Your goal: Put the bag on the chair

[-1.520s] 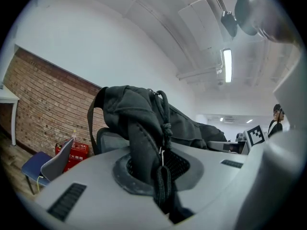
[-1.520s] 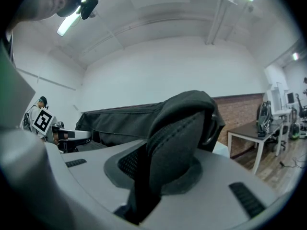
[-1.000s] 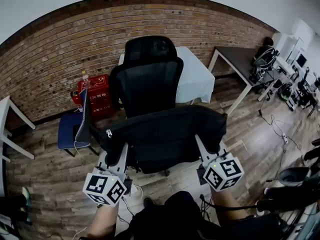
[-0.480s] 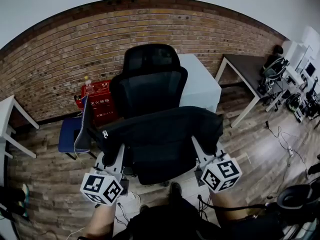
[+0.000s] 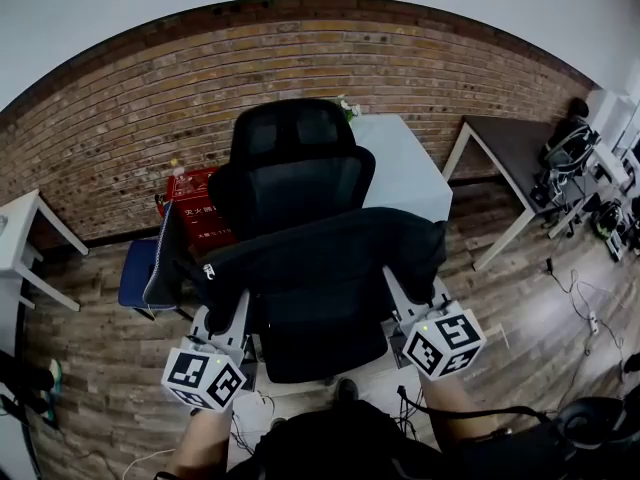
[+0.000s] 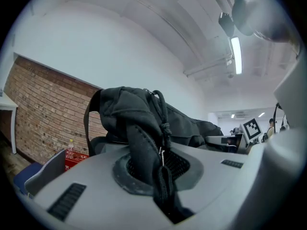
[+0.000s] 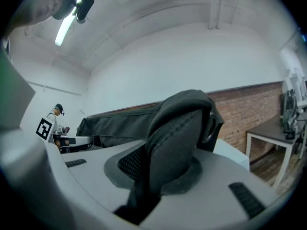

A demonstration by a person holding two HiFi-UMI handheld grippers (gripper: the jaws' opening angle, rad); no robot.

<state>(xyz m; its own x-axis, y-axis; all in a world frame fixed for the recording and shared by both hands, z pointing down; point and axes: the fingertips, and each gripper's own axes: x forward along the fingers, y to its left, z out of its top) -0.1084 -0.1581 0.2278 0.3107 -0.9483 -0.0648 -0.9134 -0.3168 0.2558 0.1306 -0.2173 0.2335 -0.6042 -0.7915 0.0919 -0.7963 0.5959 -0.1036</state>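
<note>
On the far left, a blue chair (image 5: 138, 273) is sitting on the wood floor (image 5: 90, 368). A red box (image 5: 200, 206) is standing behind it, by the brick wall (image 5: 110, 118).

The left tongs (image 5: 238, 303) are squeezing nearly all the way together. They are pinching a fold of black cloth and a cord (image 6: 164, 123) at the left end of the black bag (image 5: 320, 263).

The bag is hanging in the air, stretched long between both tongs. It is floating in front of the mesh back of the black office chair (image 5: 295, 168). It is hiding the seat, so I cannot tell if it is touching the seat.

The right tongs (image 5: 393, 280) are holding the thick padded strap (image 7: 178, 128) at the bag's right end. Their jaws are narrow and are pressing on it. Both tongs are pointing flat toward the chair.

Behind the chair, a white counter (image 5: 400, 163) is standing against the wall. Farther right, a dark counter (image 5: 510, 140) with white legs is standing, and cables (image 5: 575, 288) are lying on the floor.
</note>
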